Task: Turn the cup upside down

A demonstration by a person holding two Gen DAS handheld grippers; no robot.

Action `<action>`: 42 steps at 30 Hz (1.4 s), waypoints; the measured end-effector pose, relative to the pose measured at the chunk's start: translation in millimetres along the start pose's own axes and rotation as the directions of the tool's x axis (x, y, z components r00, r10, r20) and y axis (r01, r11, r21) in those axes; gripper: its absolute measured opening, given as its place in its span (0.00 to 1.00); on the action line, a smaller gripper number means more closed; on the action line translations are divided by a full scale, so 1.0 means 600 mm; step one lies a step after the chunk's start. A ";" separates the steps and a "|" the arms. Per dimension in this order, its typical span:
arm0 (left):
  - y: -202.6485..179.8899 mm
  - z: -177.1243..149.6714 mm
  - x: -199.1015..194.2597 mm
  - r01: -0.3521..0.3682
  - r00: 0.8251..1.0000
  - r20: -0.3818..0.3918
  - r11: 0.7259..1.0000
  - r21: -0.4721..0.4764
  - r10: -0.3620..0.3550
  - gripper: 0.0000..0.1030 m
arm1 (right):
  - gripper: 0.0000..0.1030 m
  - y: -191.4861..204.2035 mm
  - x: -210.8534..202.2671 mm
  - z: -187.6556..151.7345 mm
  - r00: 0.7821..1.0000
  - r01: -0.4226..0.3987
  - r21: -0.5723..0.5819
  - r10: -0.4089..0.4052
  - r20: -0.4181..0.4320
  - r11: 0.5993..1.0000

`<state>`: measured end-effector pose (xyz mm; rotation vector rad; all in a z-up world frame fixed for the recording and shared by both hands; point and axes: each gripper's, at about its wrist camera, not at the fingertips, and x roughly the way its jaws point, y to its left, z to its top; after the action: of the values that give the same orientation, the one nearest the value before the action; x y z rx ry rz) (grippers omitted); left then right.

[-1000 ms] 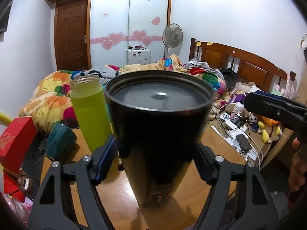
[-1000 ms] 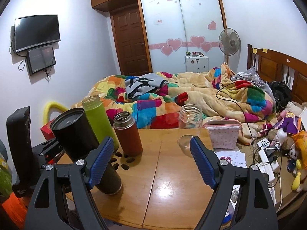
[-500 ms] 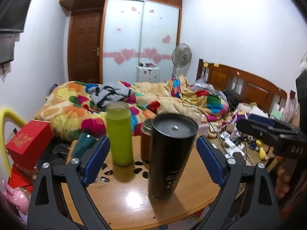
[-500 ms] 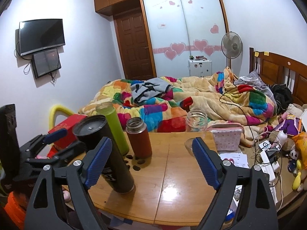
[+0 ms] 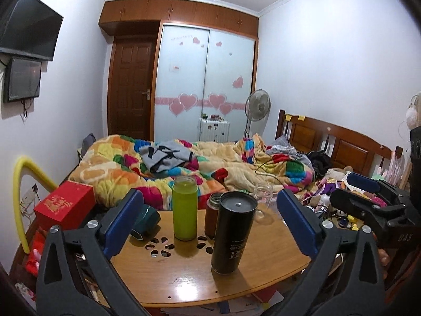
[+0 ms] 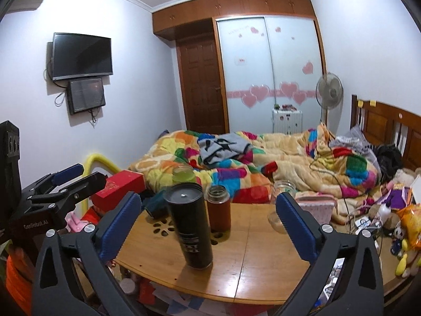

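Note:
The tall black cup (image 5: pixel 231 233) stands on the wooden table (image 5: pixel 273 260) with its closed base up and its mouth down; it also shows in the right wrist view (image 6: pixel 190 223). My left gripper (image 5: pixel 209 226) is open and empty, well back from the cup, which stands free between its blue pads. My right gripper (image 6: pixel 205 229) is open and empty, also back from the table; it appears at the right of the left wrist view (image 5: pixel 368 200).
A green bottle (image 5: pixel 184 208), a brown flask (image 6: pixel 218 208) and a glass jar (image 5: pixel 261 197) stand behind the cup. A teal object (image 5: pixel 146 222) and a red box (image 5: pixel 63 202) lie left. A bed (image 5: pixel 210 163) is beyond; clutter sits right.
My left gripper let go of the black cup, opened and pulled back and up from it. The cup now stands alone on the table. My right gripper also drew back.

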<state>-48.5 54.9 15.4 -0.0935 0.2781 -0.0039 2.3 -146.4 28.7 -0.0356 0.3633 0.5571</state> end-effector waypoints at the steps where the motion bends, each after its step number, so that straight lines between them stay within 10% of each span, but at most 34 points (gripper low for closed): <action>1: -0.005 0.002 -0.008 0.003 1.000 0.007 1.000 0.002 -0.003 1.00 | 1.00 0.005 -0.009 0.002 1.000 0.000 -0.006 0.000 0.008 1.000; 42: -0.049 0.011 -0.032 0.004 0.999 0.033 0.999 0.032 -0.005 1.00 | 1.00 -0.009 -0.049 0.012 0.999 0.014 0.048 -0.016 0.037 0.999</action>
<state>-64.9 26.8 29.5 -0.0625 0.2442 -0.0115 -15.7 -165.1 45.0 0.0180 0.3395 0.5330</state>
